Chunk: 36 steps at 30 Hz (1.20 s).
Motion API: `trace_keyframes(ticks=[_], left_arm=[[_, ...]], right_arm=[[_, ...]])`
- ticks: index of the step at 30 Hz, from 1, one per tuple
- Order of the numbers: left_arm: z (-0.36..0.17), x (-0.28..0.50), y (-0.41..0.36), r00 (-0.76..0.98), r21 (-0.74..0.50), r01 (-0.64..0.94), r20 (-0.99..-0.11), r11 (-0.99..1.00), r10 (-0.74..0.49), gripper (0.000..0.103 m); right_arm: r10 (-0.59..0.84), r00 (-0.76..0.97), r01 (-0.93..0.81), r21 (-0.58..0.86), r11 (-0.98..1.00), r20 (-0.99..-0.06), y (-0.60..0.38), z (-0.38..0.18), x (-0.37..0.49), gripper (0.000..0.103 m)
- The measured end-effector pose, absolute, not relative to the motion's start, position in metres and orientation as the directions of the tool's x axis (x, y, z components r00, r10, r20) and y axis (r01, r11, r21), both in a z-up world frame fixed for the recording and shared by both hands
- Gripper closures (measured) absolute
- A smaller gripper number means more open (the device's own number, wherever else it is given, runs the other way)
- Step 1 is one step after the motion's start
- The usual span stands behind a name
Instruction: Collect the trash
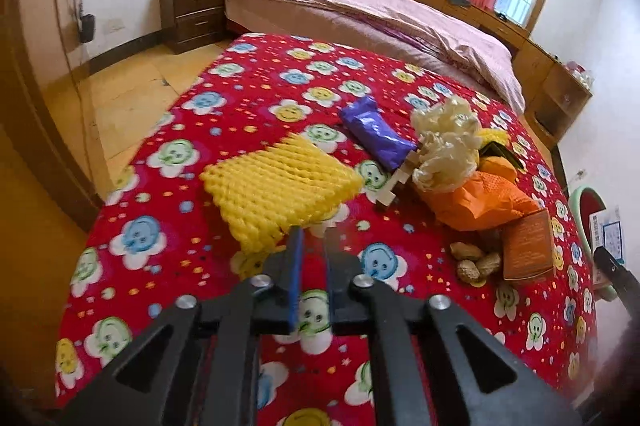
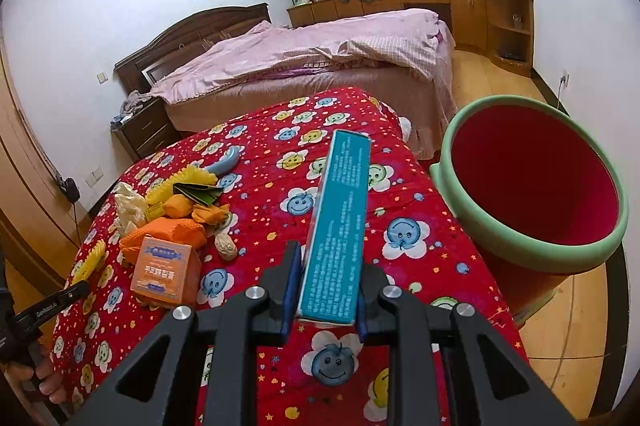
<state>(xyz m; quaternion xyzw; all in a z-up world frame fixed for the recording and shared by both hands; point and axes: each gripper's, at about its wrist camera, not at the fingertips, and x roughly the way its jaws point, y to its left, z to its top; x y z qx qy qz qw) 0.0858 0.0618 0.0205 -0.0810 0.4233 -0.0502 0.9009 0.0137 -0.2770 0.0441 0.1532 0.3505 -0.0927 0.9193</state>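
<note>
A yellow foam fruit net (image 1: 276, 186) lies slanted over the red flower-print cloth (image 1: 240, 86), and my left gripper (image 1: 312, 242) is shut on its near edge. In the right wrist view my right gripper (image 2: 330, 258) is shut on a long teal carton (image 2: 340, 226) that sticks out forward above the cloth. A red bin with a green rim (image 2: 560, 250) stands just right of the table. More trash sits in a heap: a purple wrapper (image 1: 376, 134), a crumpled cream bag (image 1: 448, 142), an orange bag (image 1: 480, 202), an orange box (image 1: 528, 246) and peanuts (image 1: 476, 262).
A bed with pink covers (image 2: 320, 54) stands beyond the table. A dark nightstand (image 1: 192, 10) is at the back left, wooden cabinets (image 2: 480, 14) line the window wall. A person's hand (image 2: 44, 378) shows at the lower left edge of the right wrist view.
</note>
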Motion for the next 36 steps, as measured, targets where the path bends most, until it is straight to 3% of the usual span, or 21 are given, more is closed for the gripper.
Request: trace_keyframes(ticks=[3,5,13,18,26,36], left_arm=[[0.023,0.088,0.07,0.642,-0.173,-0.022,-0.757,0.985,-0.119,0.06],[0.024,0.091,0.075,0.639,-0.148,-0.054,-0.765,0.987,-0.08,0.057],[0.018,0.093,0.086,0.581,-0.174,-0.075,-0.808,0.982,-0.099,0.056],[0.02,0.089,0.088,0.597,-0.098,-0.068,-0.801,0.993,-0.038,0.044],[0.015,0.129,0.103,0.6,-0.038,-0.098,-0.799,0.994,0.029,0.043],[-0.003,0.143,0.108,0.564,-0.093,-0.085,-0.825,0.992,-0.029,0.043]], right_arm=[[-0.048,0.737,0.271,0.229,0.935,-0.674,-0.278,0.043,0.015,0.078],[-0.043,0.736,0.266,0.23,0.936,-0.676,-0.277,0.042,0.016,0.078],[-0.037,0.729,0.263,0.23,0.937,-0.684,-0.277,0.041,0.013,0.078],[-0.036,0.718,0.266,0.226,0.937,-0.695,-0.277,0.038,0.013,0.078],[-0.026,0.706,0.255,0.22,0.942,-0.708,-0.271,0.035,0.017,0.078],[-0.035,0.701,0.259,0.208,0.943,-0.713,-0.271,0.036,0.018,0.078]])
